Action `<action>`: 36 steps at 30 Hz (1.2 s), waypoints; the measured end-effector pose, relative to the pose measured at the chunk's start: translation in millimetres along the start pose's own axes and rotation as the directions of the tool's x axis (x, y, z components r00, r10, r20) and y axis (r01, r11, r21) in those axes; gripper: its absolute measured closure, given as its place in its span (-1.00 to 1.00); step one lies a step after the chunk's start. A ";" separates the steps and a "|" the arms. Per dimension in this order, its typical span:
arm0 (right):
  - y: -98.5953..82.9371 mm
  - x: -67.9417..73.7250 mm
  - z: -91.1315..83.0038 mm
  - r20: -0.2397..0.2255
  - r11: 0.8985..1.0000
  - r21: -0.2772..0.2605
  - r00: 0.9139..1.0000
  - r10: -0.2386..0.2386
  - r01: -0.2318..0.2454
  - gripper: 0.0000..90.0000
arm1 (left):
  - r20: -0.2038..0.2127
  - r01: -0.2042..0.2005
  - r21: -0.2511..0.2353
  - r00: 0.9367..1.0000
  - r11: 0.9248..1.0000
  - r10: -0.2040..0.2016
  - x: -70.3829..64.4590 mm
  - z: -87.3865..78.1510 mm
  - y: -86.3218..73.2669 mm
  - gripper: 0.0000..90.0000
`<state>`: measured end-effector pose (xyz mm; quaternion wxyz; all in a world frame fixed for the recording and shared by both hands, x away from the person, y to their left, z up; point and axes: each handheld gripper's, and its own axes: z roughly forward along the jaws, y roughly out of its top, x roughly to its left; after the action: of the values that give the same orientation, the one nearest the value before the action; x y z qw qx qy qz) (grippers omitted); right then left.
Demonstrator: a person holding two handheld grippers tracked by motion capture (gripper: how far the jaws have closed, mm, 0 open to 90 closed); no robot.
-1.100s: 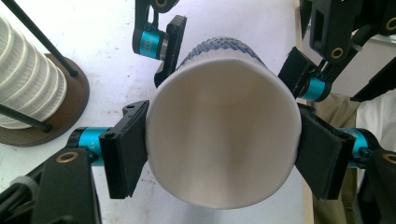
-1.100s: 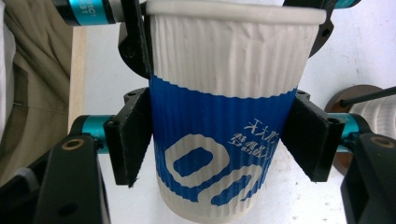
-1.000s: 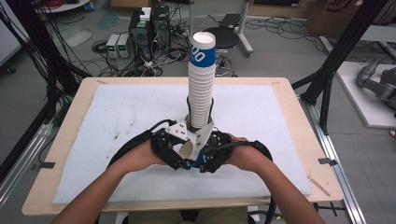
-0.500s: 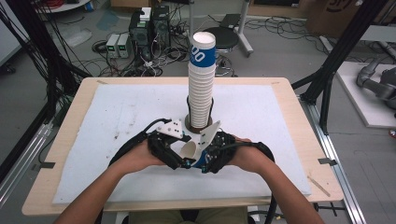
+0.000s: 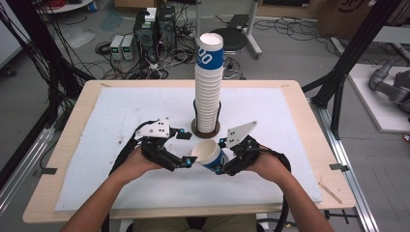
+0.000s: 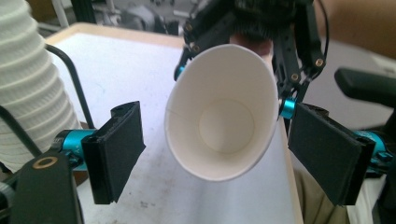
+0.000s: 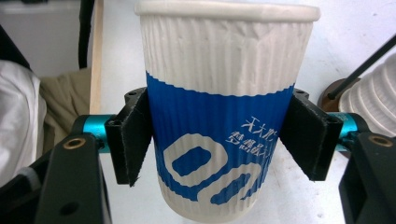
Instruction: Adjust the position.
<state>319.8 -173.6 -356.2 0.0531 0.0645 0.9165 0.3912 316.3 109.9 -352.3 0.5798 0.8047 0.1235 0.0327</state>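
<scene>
A: Where is the cup (image 5: 211, 154) rel. to the cup stack (image 5: 208, 87)?

B: Just in front of the stack, on the person's side, above the white mat (image 5: 96, 125), tilted w/ its mouth toward the left gripper (image 5: 186, 147).

A: Who holds it?

B: The right gripper (image 7: 215, 135). Its jaws press both sides of the blue band.

A: And the left one?

B: Jaws wide apart, holding nothing, approx. level w/ the cup rim.

Count: 1 loose paper cup (image 5: 209, 153) at lower centre, 1 tall cup stack (image 5: 209, 87) at centre on 1 round base (image 5: 195, 129), 2 grippers, 1 desk (image 5: 300, 101), 1 white mat (image 5: 121, 111).
</scene>
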 end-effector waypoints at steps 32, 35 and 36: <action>-95.9 -4.5 -42.9 0.276 0.897 -0.429 0.930 0.244 -0.108 -0.36 | -0.266 0.063 -0.222 0.956 0.973 -0.123 15.4 -41.3 -62.5 -0.61; -100.4 -5.3 -47.1 0.296 0.889 -0.445 0.919 0.260 -0.108 -0.36 | -0.292 0.051 -0.240 0.949 0.969 -0.123 16.4 -45.7 -67.3 -0.60; -102.1 -5.2 -48.6 0.301 0.887 -0.449 0.916 0.266 -0.110 -0.36 | -0.305 0.044 -0.243 0.945 0.969 -0.120 16.6 -46.7 -68.8 -0.60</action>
<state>310.0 -279.0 -396.4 0.1912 0.2110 0.7740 0.5655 312.2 177.4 -403.3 0.6435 0.7095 0.2440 0.1515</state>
